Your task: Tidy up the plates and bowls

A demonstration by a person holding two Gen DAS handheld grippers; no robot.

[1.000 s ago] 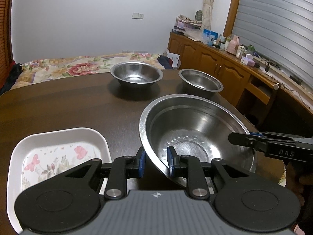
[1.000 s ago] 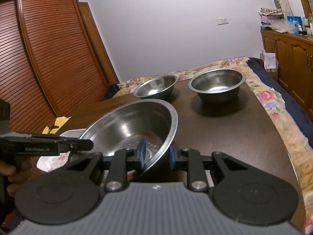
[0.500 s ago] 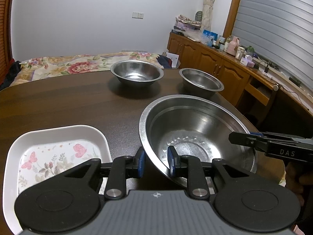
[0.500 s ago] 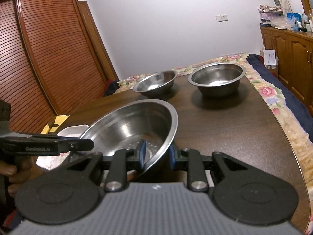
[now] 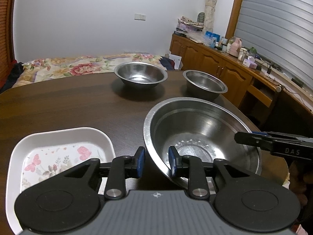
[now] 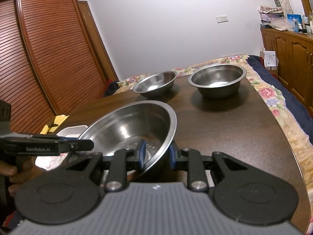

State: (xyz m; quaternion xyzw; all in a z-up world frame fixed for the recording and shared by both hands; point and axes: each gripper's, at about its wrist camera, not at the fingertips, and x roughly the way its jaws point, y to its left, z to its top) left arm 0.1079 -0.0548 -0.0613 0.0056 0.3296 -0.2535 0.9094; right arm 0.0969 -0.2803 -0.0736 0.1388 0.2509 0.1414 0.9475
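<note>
large bowl: big steel bowl (image 5: 201,135) sits near my edge of the tabletop (image 5: 68,101), tilted, its rim between both claws.
left claw: my left claw (image 5: 156,161) straddles the bowl's near-left rim, blue pads (image 5: 140,161) either side; jaws are opening right now. I see a gap on the outer pad, so it's no longer pinching the rim.
right claw: my right claw (image 6: 156,155) is clamped on the bowl's rim at the opposite side, one pad inside, one outside, both tight on the metal. In the left view it shows as a black bar (image 5: 273,144) over the bowl's right edge.
plate: white square plate with flower and butterfly print (image 5: 56,154) lies on the tabletop just left of the large bowl, apart from it.
far bowls: two smaller steel bowls stand upright at the far side, one (image 5: 140,75) toward the middle, the other (image 5: 204,84) to its right; well apart from the large bowl, not touching each other.
hand: I see a hand (image 6: 11,174) holding the left claw's grip in the right view.
surroundings: floral bed cover (image 5: 78,68) behind the tabletop, wooden cabinets (image 5: 215,64) to the right, slatted wardrobe doors (image 6: 49,49) to the left.
</note>
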